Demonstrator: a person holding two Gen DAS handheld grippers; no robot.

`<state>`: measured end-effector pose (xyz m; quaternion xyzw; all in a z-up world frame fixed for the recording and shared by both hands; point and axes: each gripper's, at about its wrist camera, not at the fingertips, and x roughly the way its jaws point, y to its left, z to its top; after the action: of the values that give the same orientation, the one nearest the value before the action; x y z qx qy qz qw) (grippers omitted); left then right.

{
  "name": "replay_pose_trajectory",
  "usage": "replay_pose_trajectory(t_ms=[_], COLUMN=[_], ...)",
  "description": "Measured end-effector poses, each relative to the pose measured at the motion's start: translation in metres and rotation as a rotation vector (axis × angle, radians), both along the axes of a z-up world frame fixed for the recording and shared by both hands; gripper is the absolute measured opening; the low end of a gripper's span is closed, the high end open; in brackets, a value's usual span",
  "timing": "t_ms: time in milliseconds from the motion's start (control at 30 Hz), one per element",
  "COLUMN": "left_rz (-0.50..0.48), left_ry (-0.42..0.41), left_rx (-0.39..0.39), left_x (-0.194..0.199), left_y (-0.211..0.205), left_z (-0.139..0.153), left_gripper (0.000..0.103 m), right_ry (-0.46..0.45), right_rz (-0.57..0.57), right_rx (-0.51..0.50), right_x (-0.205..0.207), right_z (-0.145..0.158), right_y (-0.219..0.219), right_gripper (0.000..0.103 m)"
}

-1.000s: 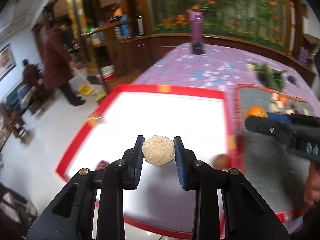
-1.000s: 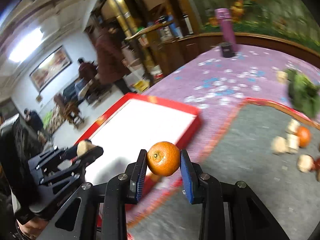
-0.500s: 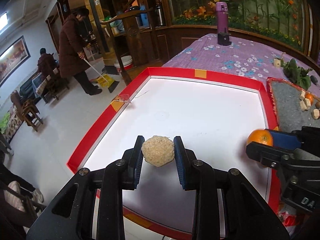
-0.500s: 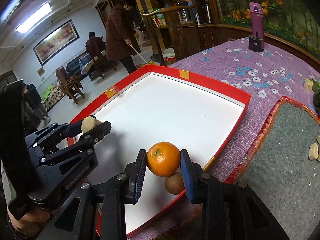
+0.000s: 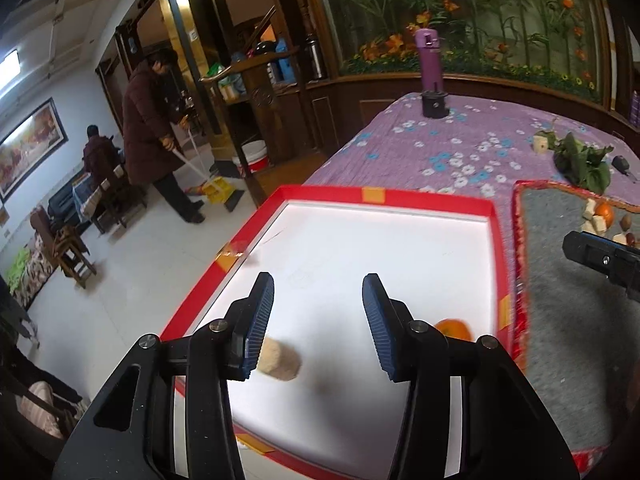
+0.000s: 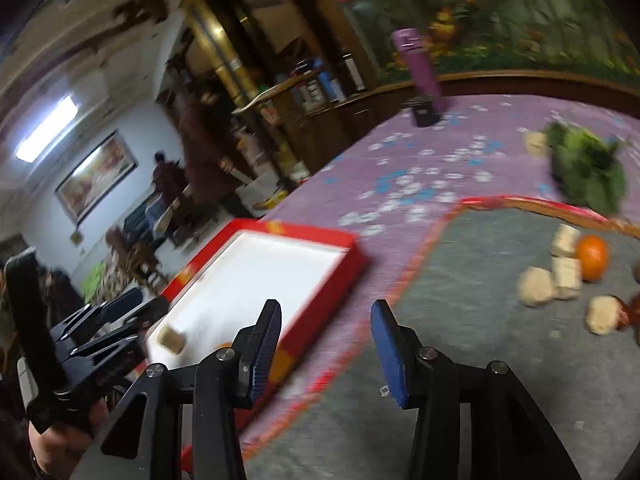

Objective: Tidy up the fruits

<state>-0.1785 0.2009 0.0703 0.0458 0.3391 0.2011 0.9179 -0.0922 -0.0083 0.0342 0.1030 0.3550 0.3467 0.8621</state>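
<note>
Both claws are opening with nothing between them: the left claw (image 5: 318, 322) over the red tray (image 5: 384, 194), the right claw (image 6: 326, 352) over the grey mat (image 6: 480, 360). The tan block (image 5: 279, 354) and orange (image 5: 452, 329) lie in the tray. Next, I think, the right claw must reach the fruit left on the mat.

The tray (image 5: 400, 196) has a smooth, glossy white floor and a red rim. The beige block (image 5: 279, 358) in it looks grainy and rough (pressed fibre, perhaps). The grey mat (image 6: 460, 280) looks felt-like and matt; the purple tablecloth (image 5: 460, 148) is printed fabric.
</note>
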Motion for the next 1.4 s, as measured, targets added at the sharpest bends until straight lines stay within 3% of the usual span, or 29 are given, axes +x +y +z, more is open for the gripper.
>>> replay_pose_trajectory(t_ms=[233,1400], left_rz=[-0.022,-0.02], left_ry=[-0.001,0.011], left_rx=[0.025,0.03], left_x=[0.007,0.012], left_y=[-0.019,-0.022], left_z=[0.008,0.008], left_gripper=[0.046,0.046], right_ry=[0.04,0.046], right_rz=[-0.062,-0.057], right_rx=[0.051,0.071], right_x=[0.012,0.009], right_z=[-0.005,-0.006], right_y=[-0.035,-0.037], right_gripper=[0.045,0.045])
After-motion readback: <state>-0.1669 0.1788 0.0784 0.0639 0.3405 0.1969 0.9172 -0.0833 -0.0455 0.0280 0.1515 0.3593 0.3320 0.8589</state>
